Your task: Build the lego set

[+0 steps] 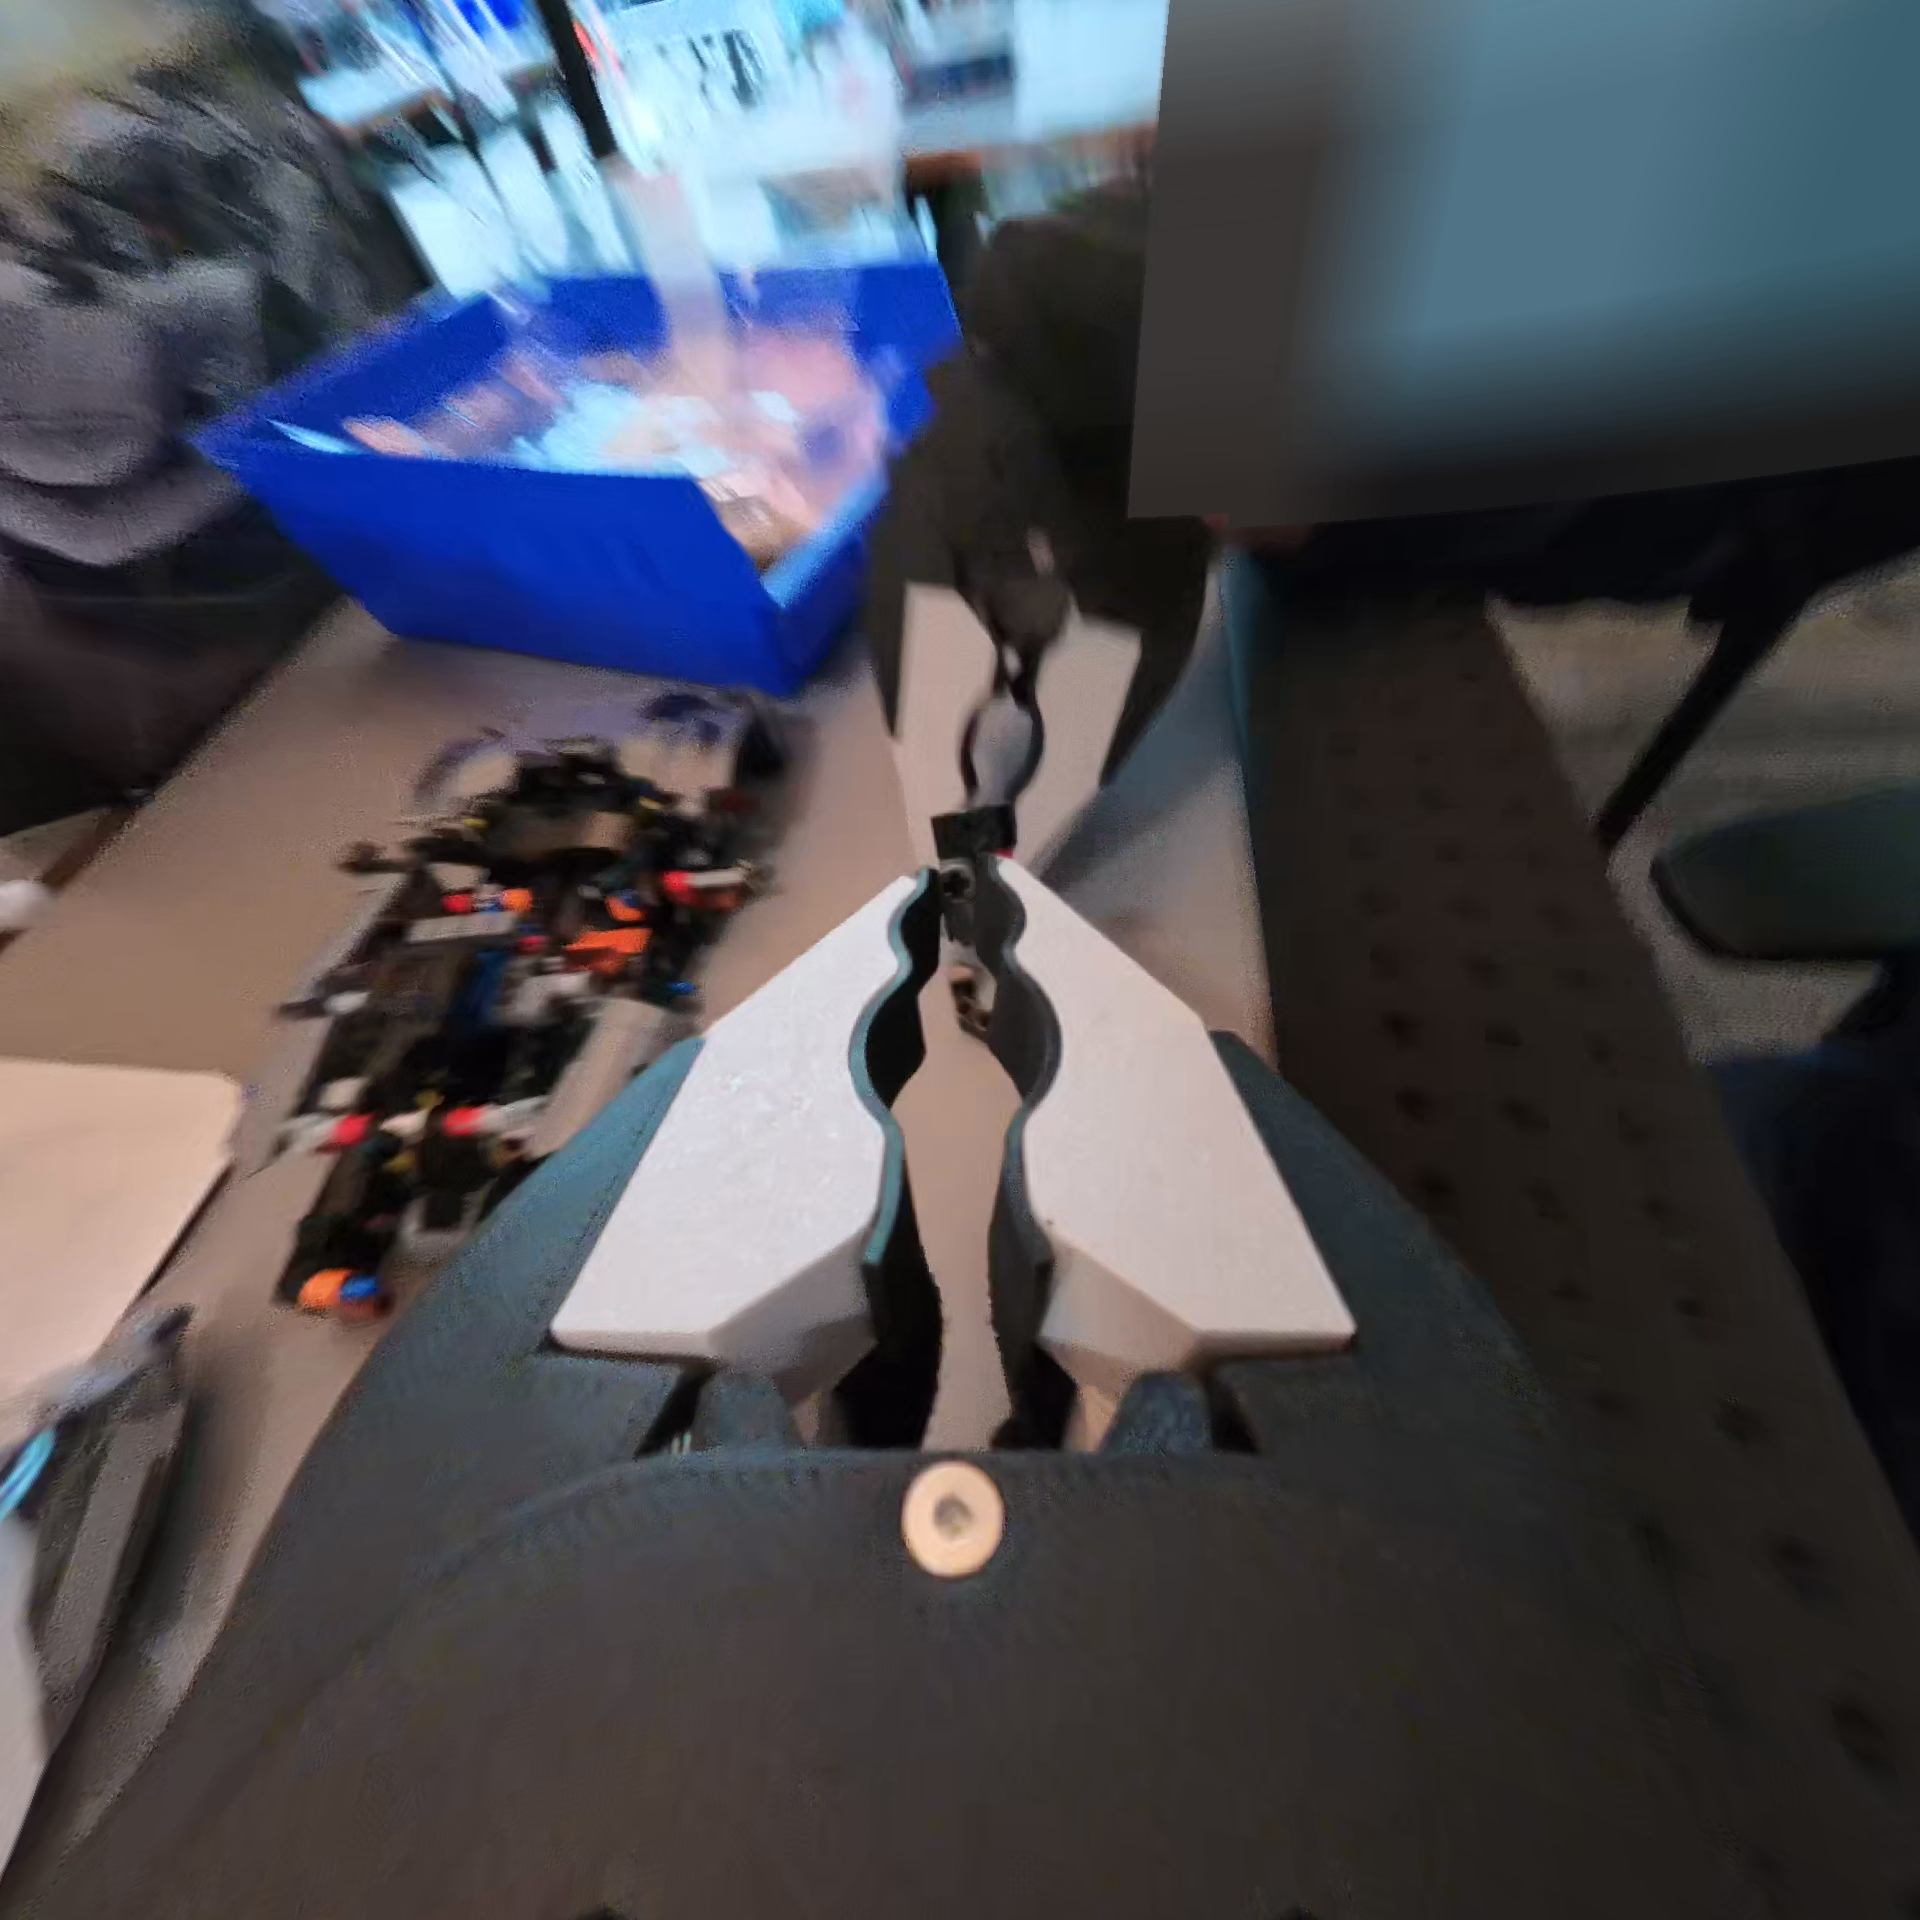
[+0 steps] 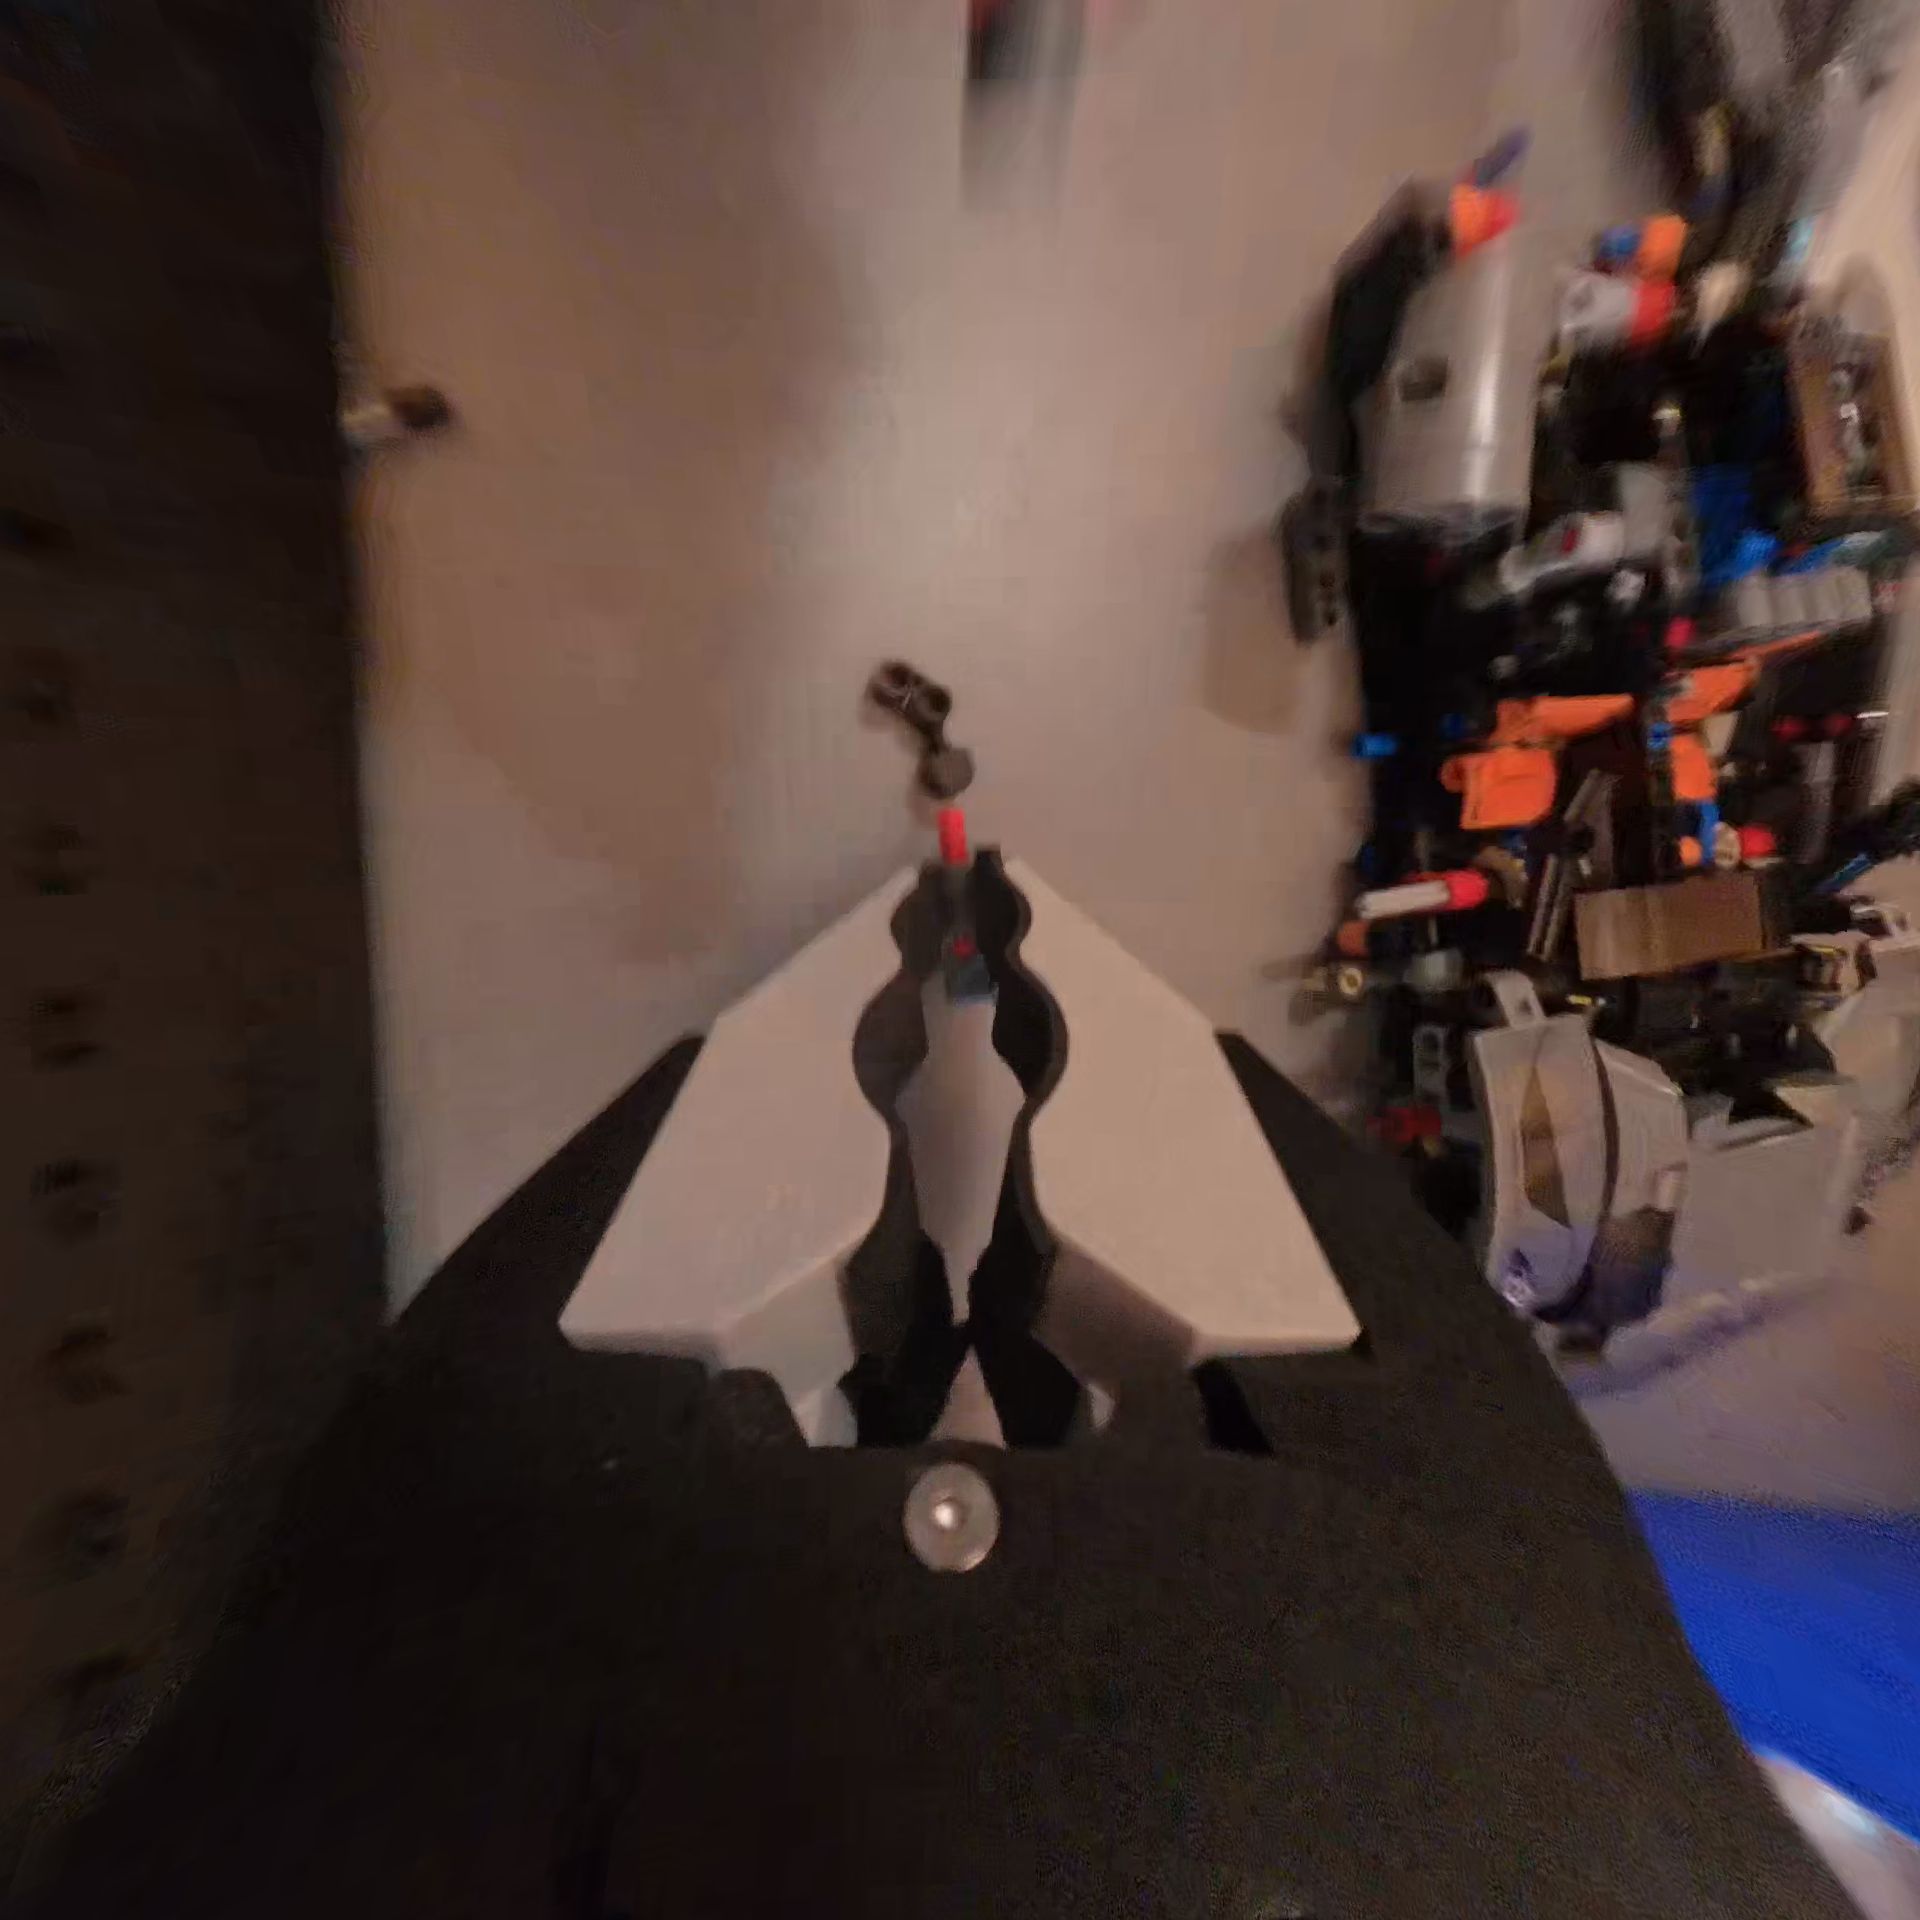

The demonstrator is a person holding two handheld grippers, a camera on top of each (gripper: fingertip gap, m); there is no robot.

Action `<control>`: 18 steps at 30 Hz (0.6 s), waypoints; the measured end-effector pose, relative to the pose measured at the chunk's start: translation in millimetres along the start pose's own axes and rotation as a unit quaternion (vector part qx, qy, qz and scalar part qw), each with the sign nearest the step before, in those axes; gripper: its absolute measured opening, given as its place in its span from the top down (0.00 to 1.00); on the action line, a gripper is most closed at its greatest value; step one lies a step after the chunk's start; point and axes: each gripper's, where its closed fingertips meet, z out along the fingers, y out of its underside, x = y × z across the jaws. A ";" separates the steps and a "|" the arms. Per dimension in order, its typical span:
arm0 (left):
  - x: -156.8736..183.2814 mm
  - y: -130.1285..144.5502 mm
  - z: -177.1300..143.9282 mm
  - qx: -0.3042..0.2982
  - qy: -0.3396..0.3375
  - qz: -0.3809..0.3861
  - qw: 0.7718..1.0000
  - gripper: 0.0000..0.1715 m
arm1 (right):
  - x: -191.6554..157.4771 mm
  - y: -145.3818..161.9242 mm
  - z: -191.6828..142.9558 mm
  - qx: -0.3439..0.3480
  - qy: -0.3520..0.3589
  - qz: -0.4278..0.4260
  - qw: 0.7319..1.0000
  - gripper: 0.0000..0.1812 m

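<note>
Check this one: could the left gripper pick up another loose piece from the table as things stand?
Probably not. The left gripper is already shut on a small black connector piece at its tips, so its fingers are taken. The table around the lego build looks unobstructed, though the blur hides any loose pieces.

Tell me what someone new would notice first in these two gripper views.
Probably the big half-built lego model, black with orange, red and blue bits, lying on the table left of the left gripper. Behind it stands a bright blue bin. The right gripper pinches a small red pin at its tips.
</note>
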 end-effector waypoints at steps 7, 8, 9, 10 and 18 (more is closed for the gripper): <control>-12.1 15.8 -4.6 0.001 0.003 -0.053 0.999 0.98 | -18.5 -26.2 1.4 0.062 -0.063 0.021 0.996 0.97; -13.1 17.0 -4.7 0.002 0.003 -0.053 0.999 0.97 | -19.0 -23.1 3.1 0.059 -0.082 0.041 0.994 0.97; -12.4 18.5 -3.4 -0.002 0.006 -0.051 0.999 0.97 | -18.1 -20.5 4.2 0.052 -0.090 0.054 0.993 0.97; -10.9 22.0 -0.4 -0.010 0.011 -0.053 0.998 0.97 | -18.0 -21.7 3.7 0.053 -0.090 0.055 0.993 0.93; -4.6 23.1 14.9 -0.032 -0.002 -0.034 0.999 0.97 | 14.5 -65.9 -19.7 0.152 0.030 0.042 0.987 0.81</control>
